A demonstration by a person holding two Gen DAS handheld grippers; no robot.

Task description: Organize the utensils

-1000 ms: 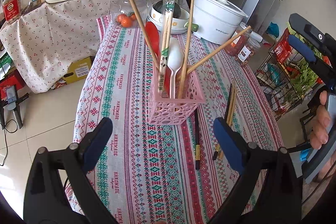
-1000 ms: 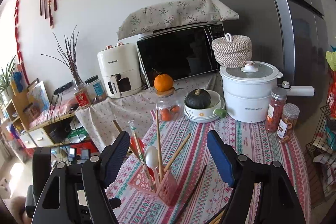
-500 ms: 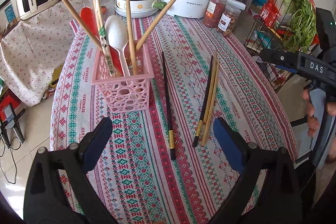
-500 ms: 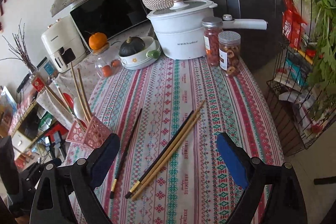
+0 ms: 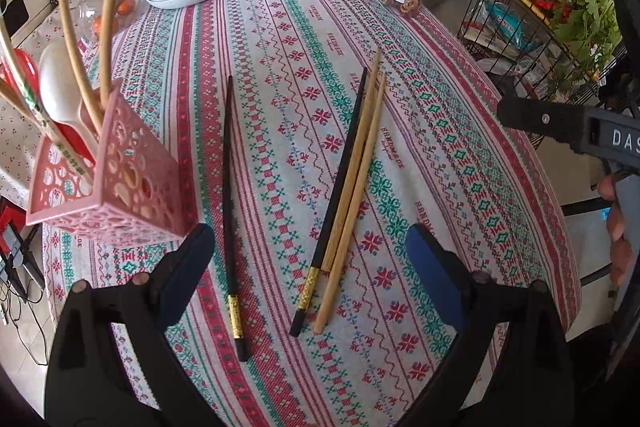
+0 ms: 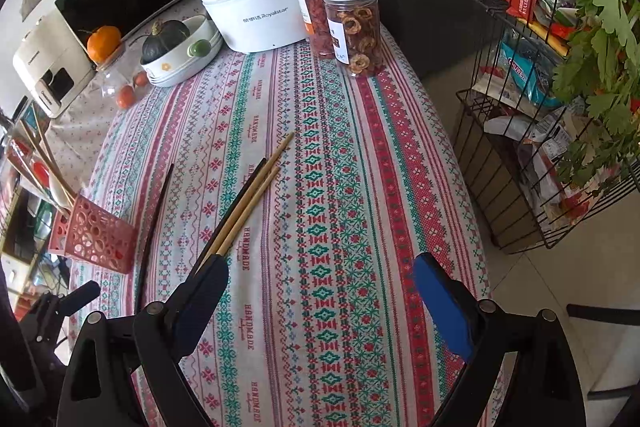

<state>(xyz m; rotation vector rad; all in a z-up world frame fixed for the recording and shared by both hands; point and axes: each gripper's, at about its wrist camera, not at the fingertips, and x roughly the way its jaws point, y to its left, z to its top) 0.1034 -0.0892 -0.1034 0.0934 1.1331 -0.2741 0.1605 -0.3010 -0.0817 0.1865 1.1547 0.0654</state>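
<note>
Striped tablecloth (image 5: 440, 131) carries four loose chopsticks (image 5: 352, 183) lying lengthwise away from the wide-open, empty left gripper (image 5: 308, 267), right above their near ends; right gripper (image 6: 320, 291), jaws just opened, also empty, sits offset rightward; pink basket (image 5: 120, 183) at left.

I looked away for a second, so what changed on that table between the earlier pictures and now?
Both tongs came down closer over the loose chopsticks on the cloth. The right tongs have just been opening, nothing between them; the left tongs are open and empty too. The pink plastic basket, lone black chopstick and bundle of three chopsticks stayed put.
</note>
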